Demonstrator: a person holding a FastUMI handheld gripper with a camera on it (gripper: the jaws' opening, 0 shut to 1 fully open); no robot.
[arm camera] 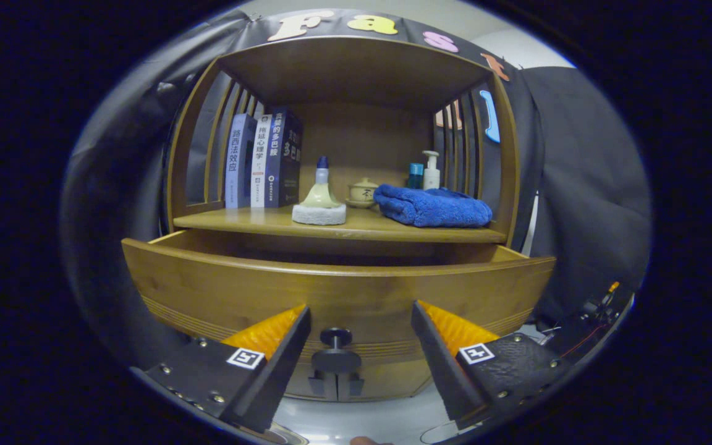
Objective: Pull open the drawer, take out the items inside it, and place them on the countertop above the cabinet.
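Our gripper is spread wide at the bottom of the frame, holding nothing. We see the knob between its fingers, on the pulled-out drawer just ahead. Above, a towel lies on the countertop.

Chinese titles on 3 book spines, coded squares on the fingers

The pale blue book reads 路西法效应 down its spine. The white book beside it ends in 心理学, and the dark blue book ends in 多巴胺, with a large 3 on its side face. The mark on the small lidded pot is too small to read. Each finger of the gripper carries a square black-and-white marker without letters (the fingers stand wide apart, with the drawer knob between them, untouched).
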